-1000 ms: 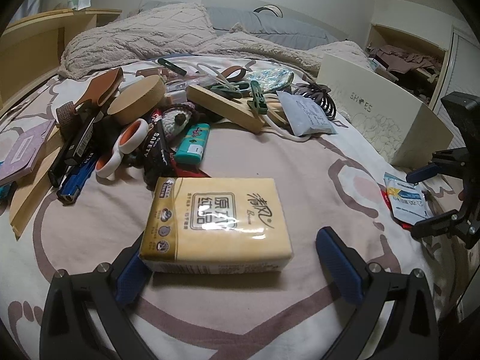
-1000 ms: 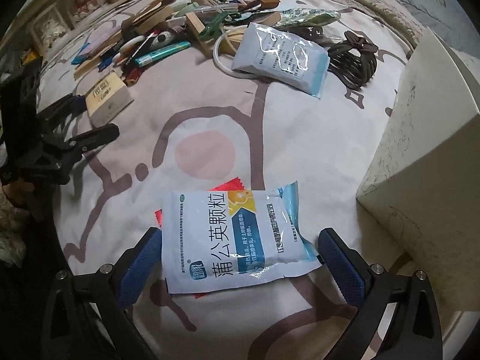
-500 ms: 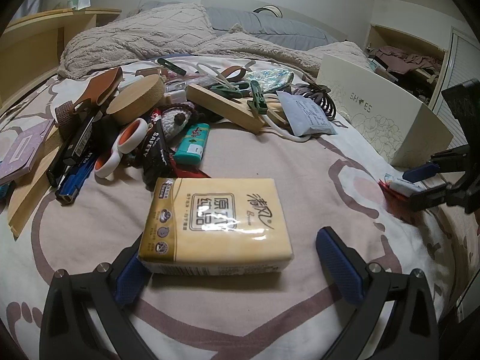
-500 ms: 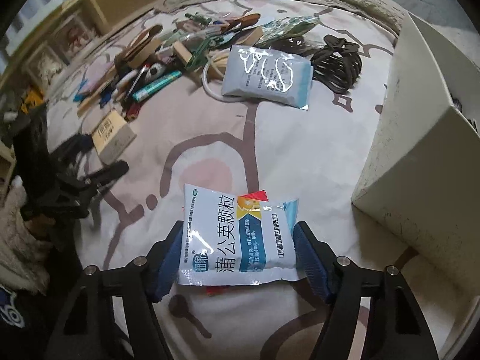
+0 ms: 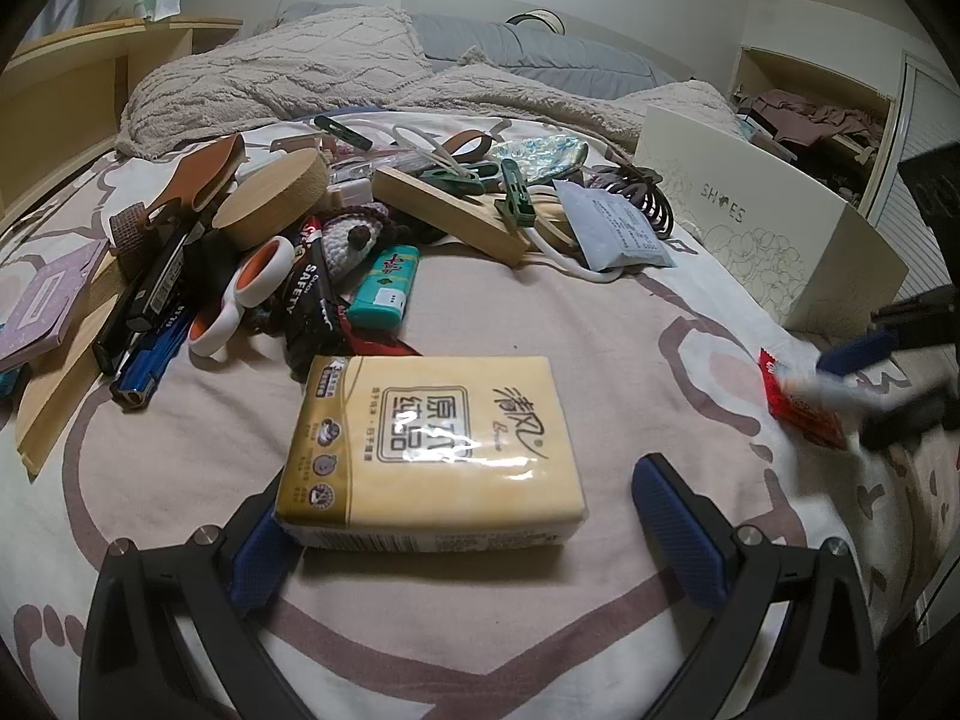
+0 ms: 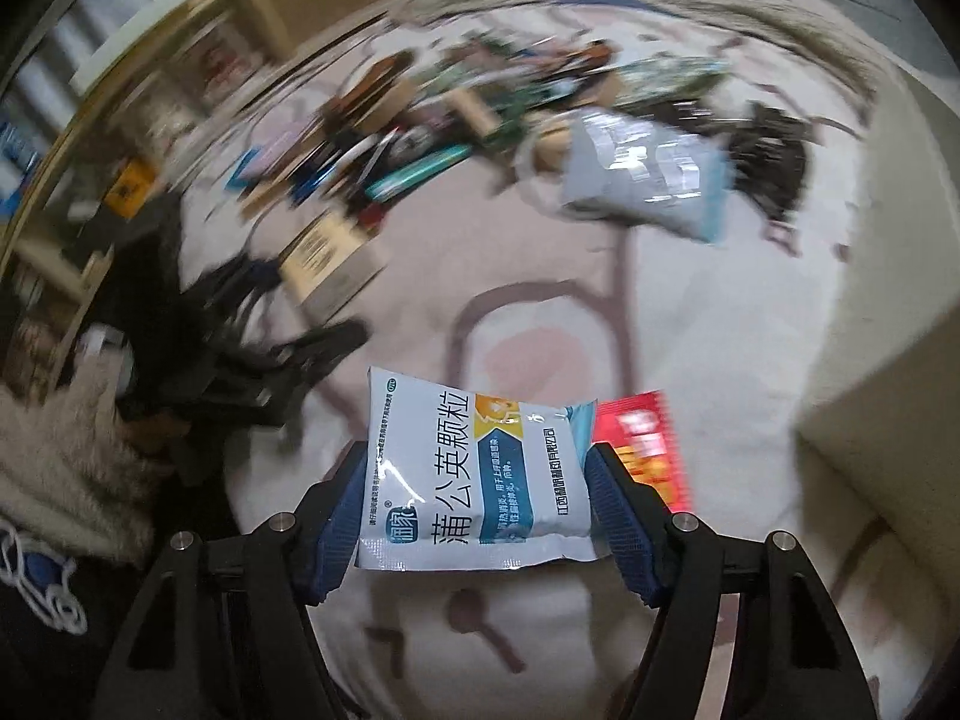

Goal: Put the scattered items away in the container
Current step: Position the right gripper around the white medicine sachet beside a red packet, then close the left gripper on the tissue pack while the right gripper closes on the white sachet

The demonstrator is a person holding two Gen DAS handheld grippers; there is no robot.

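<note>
Right gripper [image 6: 477,510]: clamped on white sachet [image 6: 474,474], lifted off bed [image 6: 690,312].
Red packet [image 6: 645,450]: lies just right of sachet.
Box [image 6: 888,372]: right, near.
Left gripper [image 5: 462,534]: spread wide around tissue pack [image 5: 432,450]; pads not pressing.
Clutter pile [image 5: 288,240]: far left.

Fluffy beige blanket [image 5: 312,78] bunched at the far end of the bed, grey pillow [image 5: 540,54] behind it, light wooden shelf [image 5: 66,96] beside the bed
</note>
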